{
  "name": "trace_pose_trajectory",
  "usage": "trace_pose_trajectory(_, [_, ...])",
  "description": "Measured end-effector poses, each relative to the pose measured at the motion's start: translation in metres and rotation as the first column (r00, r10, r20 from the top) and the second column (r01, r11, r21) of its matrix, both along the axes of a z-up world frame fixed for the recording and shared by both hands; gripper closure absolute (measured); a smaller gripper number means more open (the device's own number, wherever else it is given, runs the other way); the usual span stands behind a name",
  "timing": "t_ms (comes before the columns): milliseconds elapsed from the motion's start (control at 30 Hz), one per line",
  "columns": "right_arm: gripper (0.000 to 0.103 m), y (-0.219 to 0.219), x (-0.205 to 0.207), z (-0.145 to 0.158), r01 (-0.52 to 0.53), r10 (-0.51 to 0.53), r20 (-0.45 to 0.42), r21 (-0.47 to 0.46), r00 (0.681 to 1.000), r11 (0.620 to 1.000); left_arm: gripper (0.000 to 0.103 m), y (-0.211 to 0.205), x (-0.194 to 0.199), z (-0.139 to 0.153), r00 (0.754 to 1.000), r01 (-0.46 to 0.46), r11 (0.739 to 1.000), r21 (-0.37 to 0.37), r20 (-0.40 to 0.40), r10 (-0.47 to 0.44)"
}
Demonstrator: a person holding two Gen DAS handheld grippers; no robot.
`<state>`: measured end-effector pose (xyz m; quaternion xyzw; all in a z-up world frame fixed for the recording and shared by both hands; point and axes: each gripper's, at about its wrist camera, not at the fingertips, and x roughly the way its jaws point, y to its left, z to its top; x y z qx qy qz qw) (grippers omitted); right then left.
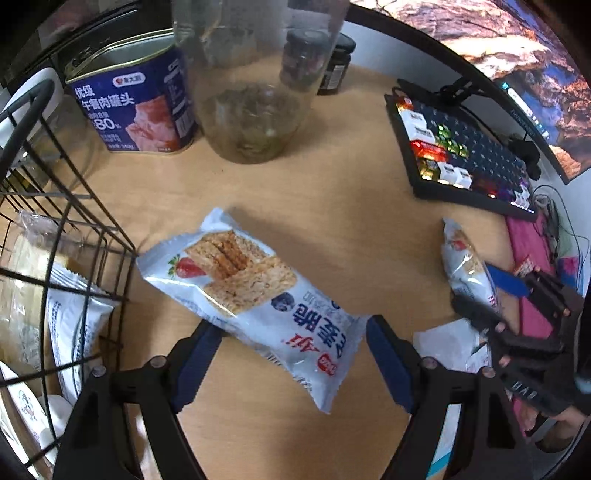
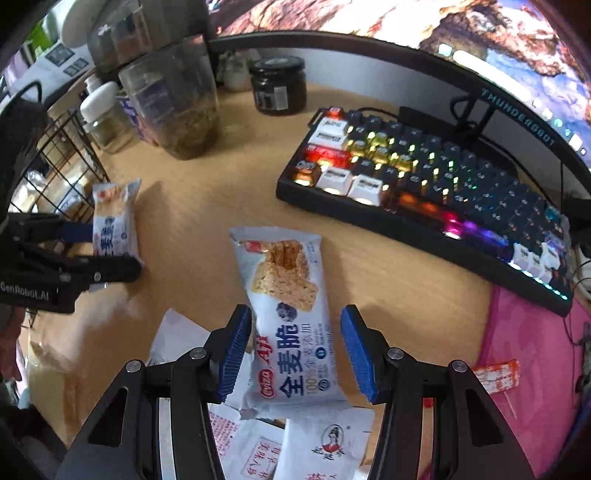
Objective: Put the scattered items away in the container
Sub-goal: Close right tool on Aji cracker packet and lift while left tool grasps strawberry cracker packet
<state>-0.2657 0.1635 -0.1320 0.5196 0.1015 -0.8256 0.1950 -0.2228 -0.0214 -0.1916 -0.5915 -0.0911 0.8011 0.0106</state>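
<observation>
A white cereal-bar packet (image 1: 255,295) lies on the wooden desk between the open blue pads of my left gripper (image 1: 291,362); the pads flank its near end without pressing it. The black wire basket (image 1: 74,236) stands to its left and holds several packets. A second cereal-bar packet (image 2: 291,321) lies between the open pads of my right gripper (image 2: 295,350). That packet also shows in the left wrist view (image 1: 465,266) beside the right gripper (image 1: 491,295). The left gripper (image 2: 92,251) and its packet (image 2: 114,218) show at the left of the right wrist view.
A blue luncheon-meat tin (image 1: 136,99), a clear glass jar (image 1: 251,92) and dark jars (image 1: 332,62) stand at the back. A lit keyboard (image 2: 424,192) and monitor (image 2: 406,26) sit to the right. Flat white sachets (image 2: 295,443) and a pink cloth (image 2: 535,369) lie near the front.
</observation>
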Motion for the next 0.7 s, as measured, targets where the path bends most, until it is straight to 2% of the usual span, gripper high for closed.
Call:
trace_pose_trajectory(100, [0.055,-0.003,0.007,-0.001,-0.006,0.006,-0.013,0.004,1.000,1.000,0.039,0.005,-0.001,-0.003,0.999,0.022,1.000,-0.004,-0.022,-0.023])
trace_pose_trajectory(133, [0.057,-0.002,0.008,-0.001,-0.002,0.002,-0.012,0.002,1.000,1.000,0.047,0.006,-0.001,-0.005,0.999,0.025,1.000,0.012,-0.021,-0.025])
trace_pose_trajectory(233, [0.063,0.001,0.009,-0.001,0.014,-0.014,-0.008,-0.012,1.000,1.000,0.062,0.017,-0.007,-0.008,0.999,0.042,0.998,0.047,-0.018,-0.042])
trace_pose_trajectory(300, [0.064,0.003,0.011,0.001,0.025,-0.025,-0.006,-0.021,1.000,0.999,0.066,0.018,-0.009,-0.008,0.998,0.052,0.997,0.056,-0.026,-0.050])
trace_pose_trajectory(433, [0.065,0.007,0.016,0.011,0.046,-0.047,-0.028,-0.044,0.998,0.998,0.070,0.031,-0.007,-0.007,0.996,0.076,0.995,0.061,-0.046,-0.073])
trace_pose_trajectory(467, [0.065,0.009,0.017,0.014,0.050,-0.052,-0.034,-0.049,0.998,0.998,0.071,0.049,-0.017,0.000,0.996,0.076,0.995,0.063,-0.050,-0.073])
trace_pose_trajectory(533, [0.065,0.009,0.021,0.020,0.052,-0.055,-0.045,-0.051,0.997,0.997,0.071,0.038,-0.026,0.007,0.996,0.081,0.995,0.062,-0.050,-0.078])
trace_pose_trajectory(567, [0.065,0.010,0.023,0.024,0.055,-0.057,-0.049,-0.053,0.997,0.997,0.071,0.012,-0.012,0.018,0.995,0.087,0.994,0.066,-0.048,-0.084])
trace_pose_trajectory(600, [0.065,0.010,0.025,0.026,0.057,-0.059,-0.051,-0.056,0.997,0.997,0.071,0.003,-0.004,0.028,0.995,0.090,0.994,0.069,-0.043,-0.087])
trace_pose_trajectory(667, [0.065,0.010,0.031,0.031,0.051,-0.054,-0.053,-0.060,0.997,0.997,0.065,-0.012,0.024,0.038,0.996,0.094,0.994,0.056,-0.007,-0.093])
trace_pose_trajectory(700, [0.065,0.010,0.034,0.034,0.048,-0.052,-0.055,-0.063,0.997,0.997,0.050,-0.014,0.026,0.039,0.996,0.092,0.995,0.045,-0.003,-0.092])
